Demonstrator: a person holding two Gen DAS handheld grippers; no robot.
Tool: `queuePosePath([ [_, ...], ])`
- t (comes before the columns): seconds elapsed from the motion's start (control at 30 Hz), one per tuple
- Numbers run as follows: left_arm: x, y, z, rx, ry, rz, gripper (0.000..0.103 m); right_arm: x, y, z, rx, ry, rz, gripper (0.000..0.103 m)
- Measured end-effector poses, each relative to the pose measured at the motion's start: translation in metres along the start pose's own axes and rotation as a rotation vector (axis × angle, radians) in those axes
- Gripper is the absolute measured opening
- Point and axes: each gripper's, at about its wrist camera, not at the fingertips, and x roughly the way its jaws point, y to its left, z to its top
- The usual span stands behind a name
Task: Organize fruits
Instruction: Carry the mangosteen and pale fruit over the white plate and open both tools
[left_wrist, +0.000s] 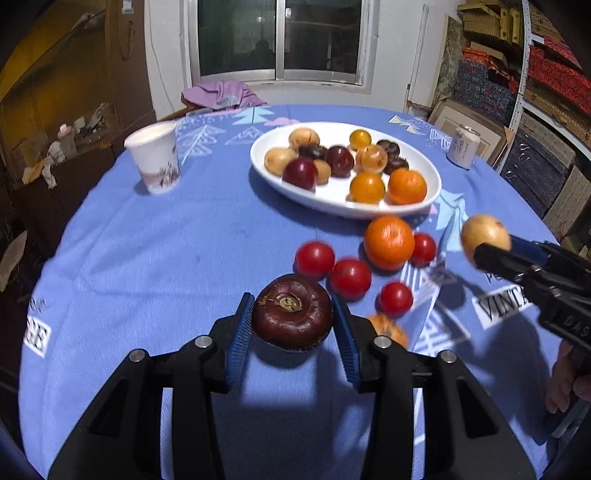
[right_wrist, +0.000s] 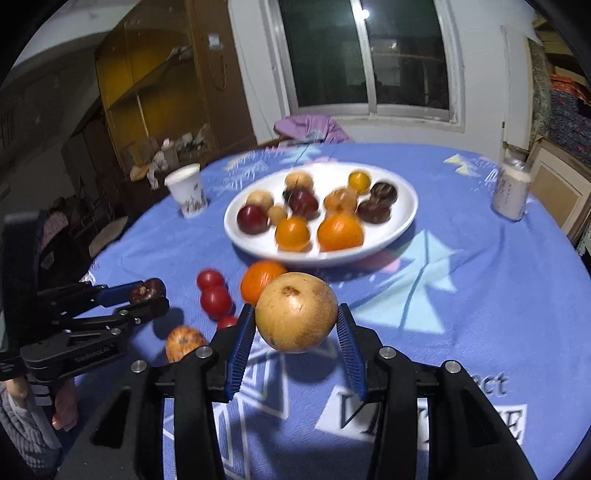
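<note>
Left claw (left_wrist: 292, 325) is clenched on a dark brown water chestnut (left_wrist: 292, 312), blue pads on its two sides, stem scar facing up. We judge it light and hard-skinned; its flattened, rounded flanks give the pads good seats, so a hold across the widest part suits it.

Right claw (right_wrist: 296, 325) is clamped on a tan, pear-like fruit (right_wrist: 296, 312), pads at its widest girth. We judge it heavier, smooth-skinned and easily bruised. A firm squeeze could mark it; a loose one could let it roll.

Both fruits hang above the desk (left_wrist: 166, 258), on the near side of the white plate (left_wrist: 332, 201).

Outward, just short of the plate: an orange (left_wrist: 389, 242) and four red tomatoes (left_wrist: 350, 277), with a small orange-striped fruit (right_wrist: 183, 342) nearest us. These look soft-skinned; we would grip them lightly.

On the plate lie mixed plums, yellow and brown fruits. A paper cup (left_wrist: 157, 160) stands left of it, a can (left_wrist: 463, 146) right.
</note>
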Motion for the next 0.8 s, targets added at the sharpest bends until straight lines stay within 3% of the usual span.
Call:
queuePosePath([
  [0.2, -0.004, -0.017, 0.073, 0.029, -0.084, 0.005, 0.042, -0.024, -0.031, 0.069, 0.048, -0.124, -0.06, 0.046],
  [0.37, 0.019, -0.034, 0.113, 0.01, -0.108, -0.034, 0.042, -0.001, -0.054, 0.126, 0.14, -0.16, -0.031, 0.046],
  [0.6, 0.088, -0.043, 0.167, -0.023, -0.056, -0.037, 0.042, 0.077, -0.063, 0.16, 0.154, -0.082, -0.045, 0.046],
  [0.8, 0.151, -0.045, 0.193, -0.038, 0.033, -0.038, 0.042, 0.135, -0.087, 0.147, 0.175, 0.04, -0.096, 0.046],
])
